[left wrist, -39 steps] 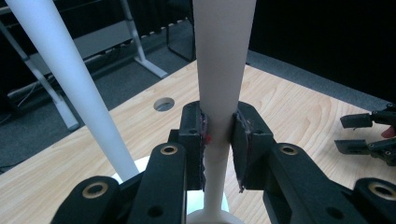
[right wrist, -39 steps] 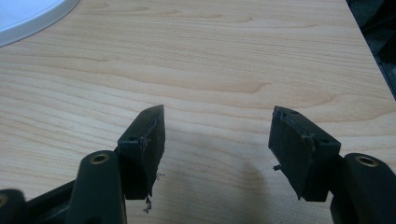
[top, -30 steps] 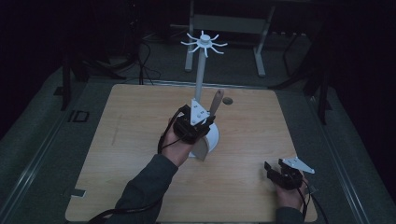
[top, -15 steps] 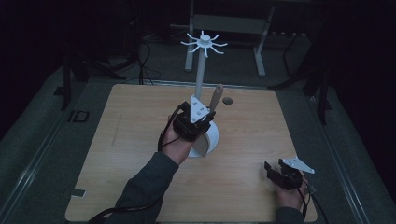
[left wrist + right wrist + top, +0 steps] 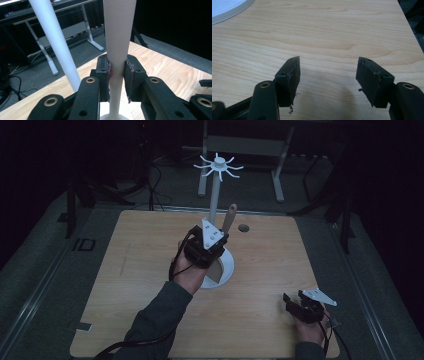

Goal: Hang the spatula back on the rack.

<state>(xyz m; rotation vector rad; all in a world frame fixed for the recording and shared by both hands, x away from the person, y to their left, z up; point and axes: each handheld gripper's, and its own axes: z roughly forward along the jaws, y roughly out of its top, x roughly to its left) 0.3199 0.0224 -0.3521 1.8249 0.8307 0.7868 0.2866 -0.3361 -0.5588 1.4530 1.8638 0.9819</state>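
L gripper [image 5: 116, 80] jaws clamped on pale wooden utensil handle [image 5: 117, 37]; vs 1 s ago, lifted higher, nearer tall white hook-topped rack pole [image 5: 215, 195], just beside jaws. Prob hanging step underway. R gripper [image 5: 328, 80] jaws apart, nothing between, same spot on light wood table [image 5: 337, 30].

The table [image 5: 150, 270] is pale wood with wavy grain. The stand [image 5: 216, 195] and its round base [image 5: 227, 265] are white. The utensil handle [image 5: 117, 37] is cream. Both grippers' jaws are black.

utensil [image 5: 119, 37] top cut off, stand base [image 5: 227, 268] part-hidden
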